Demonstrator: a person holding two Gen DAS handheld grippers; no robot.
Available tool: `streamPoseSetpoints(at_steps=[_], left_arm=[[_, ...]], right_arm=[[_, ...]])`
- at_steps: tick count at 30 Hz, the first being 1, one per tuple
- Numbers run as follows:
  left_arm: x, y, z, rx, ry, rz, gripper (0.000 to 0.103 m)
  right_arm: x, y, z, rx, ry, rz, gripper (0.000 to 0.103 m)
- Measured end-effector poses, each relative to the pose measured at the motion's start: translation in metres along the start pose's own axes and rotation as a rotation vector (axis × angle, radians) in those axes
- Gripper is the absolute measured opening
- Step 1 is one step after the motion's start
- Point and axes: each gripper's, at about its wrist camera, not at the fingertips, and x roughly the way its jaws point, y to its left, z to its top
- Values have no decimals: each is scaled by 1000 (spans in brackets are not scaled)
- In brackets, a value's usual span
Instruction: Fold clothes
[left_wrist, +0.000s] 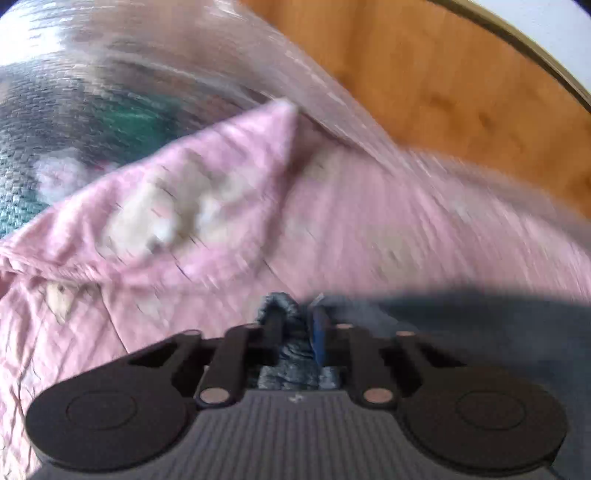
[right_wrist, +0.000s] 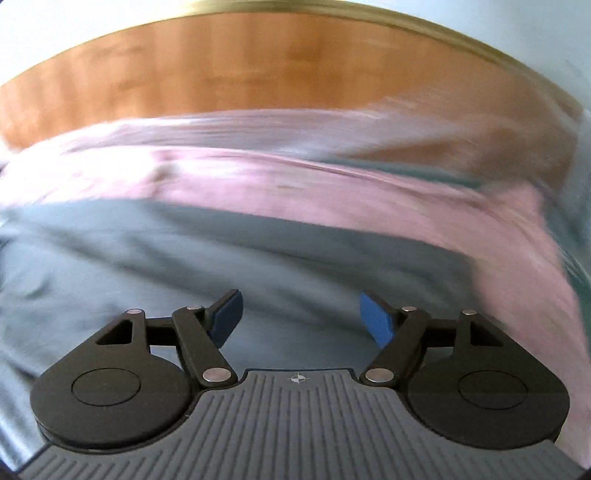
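— What's the cloth like?

— The grey-blue garment (right_wrist: 184, 258) is a soft, matte knit with shallow creases, spread over a pink sheet (left_wrist: 332, 221) printed with pale, cream-coloured patches. Both views are smeared with blur, so finer weave is hard to read.

— And underneath?

— A bed: a smooth orange-brown wooden headboard (right_wrist: 221, 66) curves behind it, and a woven teal cover (left_wrist: 22, 206) shows at the far left.

— The claws?

— The left gripper (left_wrist: 295, 321) is clenched on a bunched fold of the grey-blue garment, fabric crumpled between its fingers. The right gripper (right_wrist: 301, 317) is released, its blue pads (right_wrist: 376, 321) spread wide just above the garment's flat part.
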Motion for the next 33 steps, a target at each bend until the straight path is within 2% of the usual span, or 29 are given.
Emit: streamPoseSetpoints(at_steps=[2,4,5,6,7,8,9,10,12,15,17,18,20,21,22,23,24,26,27,28,29,31,32,33], left_arm=[[12,16,11,-117,-4,10,15],[18,20,11,-130,28,-13,20],[16,21,9,-128,41,-24,24],[10,23,7,-130,50,-33,31],[0,26,3,-130,47,-49,37],[-15,30,-3,-130,32,-69,51],[-31,32,-10,-120,15,-79,61],[-47,31,-20,-102,2,-87,62],[-78,27,-44,-62,-6,-120,62],[-122,14,-92,4,16,-228,62],[-128,12,-121,24,68,-229,61],[-128,12,-135,31,96,-221,60],[-129,10,-163,47,152,-205,56],[-129,10,-177,54,180,-197,55],[-128,12,-190,63,203,-167,54],[-128,14,-197,70,207,-142,46],[-131,15,-200,76,199,-135,47],[-138,17,-205,86,182,-120,47],[-141,17,-205,84,172,-121,48],[-144,16,-204,76,158,-132,51],[-145,16,-205,69,145,-137,56],[-145,15,-208,57,137,-131,58],[-143,15,-211,55,142,-126,57],[-142,15,-216,55,146,-121,56]], right_arm=[[15,29,-1,-59,38,33,74],[32,49,-6,-96,118,34,74],[40,51,-13,-104,189,9,74],[43,53,-16,-103,242,-13,78],[38,53,-13,-84,266,-30,75],[33,52,-10,-65,290,-48,64],[24,54,-5,-53,284,-64,58],[12,62,5,-54,228,-58,59],[-3,87,30,-73,129,20,58],[13,151,66,-151,61,185,58],[39,195,81,-186,57,279,58],[57,215,85,-204,77,293,56],[99,243,89,-230,131,258,51],[117,249,92,-224,134,209,69],[132,253,96,-214,138,176,77],[142,252,105,-190,148,172,87],[149,249,115,-154,165,173,86],[157,243,129,-117,188,101,75],[154,239,135,-93,201,119,45],[145,235,141,-52,208,156,33],[134,233,145,-20,200,201,35],[110,241,147,5,147,295,39],[114,247,146,-2,145,288,45],[119,253,144,-9,143,282,45]])
